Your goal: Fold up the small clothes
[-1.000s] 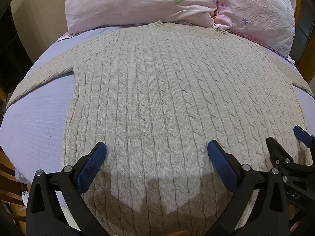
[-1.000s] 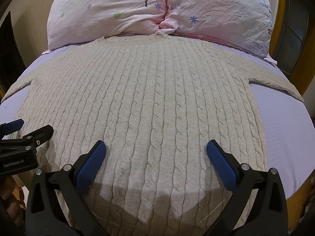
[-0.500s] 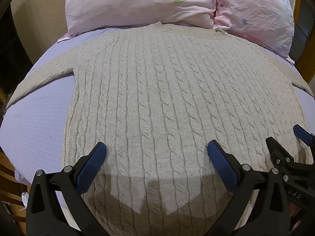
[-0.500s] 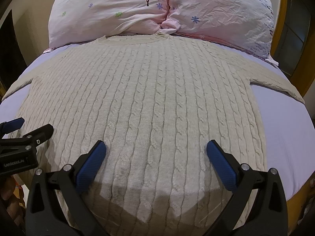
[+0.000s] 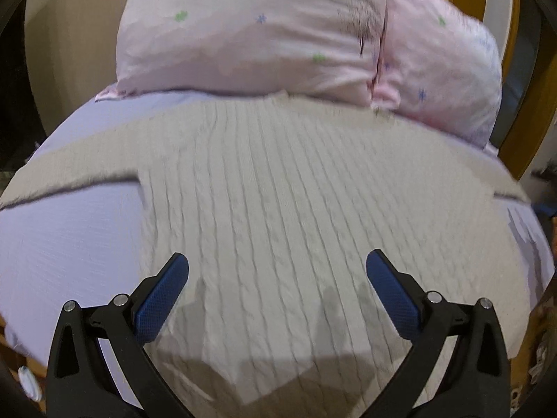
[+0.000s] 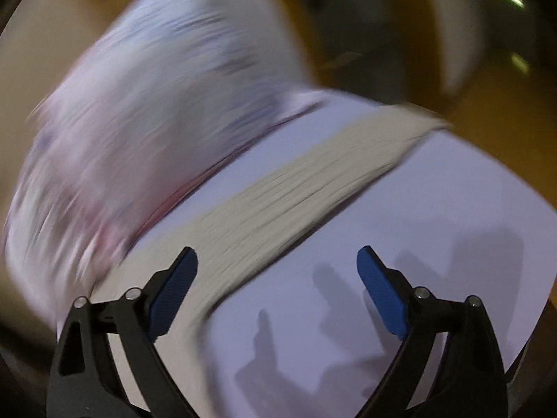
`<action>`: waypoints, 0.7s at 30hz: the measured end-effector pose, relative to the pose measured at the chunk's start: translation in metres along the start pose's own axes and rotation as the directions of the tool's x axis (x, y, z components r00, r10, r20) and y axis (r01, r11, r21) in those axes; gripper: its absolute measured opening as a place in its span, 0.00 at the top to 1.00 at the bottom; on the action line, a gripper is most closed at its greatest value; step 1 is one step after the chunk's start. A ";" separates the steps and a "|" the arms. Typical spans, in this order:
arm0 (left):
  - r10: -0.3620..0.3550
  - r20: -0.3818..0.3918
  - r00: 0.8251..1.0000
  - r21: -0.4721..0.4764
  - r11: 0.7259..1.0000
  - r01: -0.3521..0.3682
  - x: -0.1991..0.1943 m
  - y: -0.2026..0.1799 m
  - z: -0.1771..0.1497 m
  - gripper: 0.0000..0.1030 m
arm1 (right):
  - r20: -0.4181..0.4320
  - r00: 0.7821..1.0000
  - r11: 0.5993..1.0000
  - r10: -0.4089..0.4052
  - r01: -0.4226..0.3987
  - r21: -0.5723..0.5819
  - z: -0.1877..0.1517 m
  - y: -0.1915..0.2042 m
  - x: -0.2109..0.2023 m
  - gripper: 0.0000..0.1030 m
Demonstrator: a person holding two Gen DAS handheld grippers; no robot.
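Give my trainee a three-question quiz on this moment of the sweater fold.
1. True or false: the left tongs are shut on the sweater.
2. In the right wrist view, which part of the sweater runs ahead of the right tongs? A) collar B) sleeve C) hem
3. Fill in: at the head of the bed sheet lie two pink ____.

Key: 1 false; 2 B; 3 pillows.

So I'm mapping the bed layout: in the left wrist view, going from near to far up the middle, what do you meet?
Left hand-held gripper, open → sweater spread flat on the sheet → pink pillows → wall.
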State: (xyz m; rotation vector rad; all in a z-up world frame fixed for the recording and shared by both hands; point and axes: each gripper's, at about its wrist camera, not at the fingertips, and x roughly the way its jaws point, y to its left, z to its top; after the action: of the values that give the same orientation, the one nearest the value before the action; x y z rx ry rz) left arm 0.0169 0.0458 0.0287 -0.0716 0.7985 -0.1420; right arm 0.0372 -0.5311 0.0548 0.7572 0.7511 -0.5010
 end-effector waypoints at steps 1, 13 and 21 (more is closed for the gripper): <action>-0.026 0.024 0.999 -0.013 1.000 0.026 -0.001 0.006 0.004 0.01 | -0.013 1.000 0.998 -0.022 0.023 0.054 0.013 -0.013 0.010 0.31; 0.013 0.182 0.983 -0.329 0.943 0.049 -0.020 0.119 0.024 0.01 | 0.028 0.997 0.950 -0.065 0.054 0.308 0.071 -0.069 0.058 0.93; 0.158 0.226 0.961 -0.608 0.794 0.013 -0.034 0.215 0.016 0.03 | 0.194 0.913 0.868 0.359 -0.250 -0.429 -0.009 0.157 -0.050 0.94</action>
State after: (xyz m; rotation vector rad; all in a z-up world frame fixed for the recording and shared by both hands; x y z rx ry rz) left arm 0.0263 0.2634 0.0386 -0.6602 0.5472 0.2048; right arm 0.1031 -0.4177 0.1548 0.4035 0.4427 -0.1433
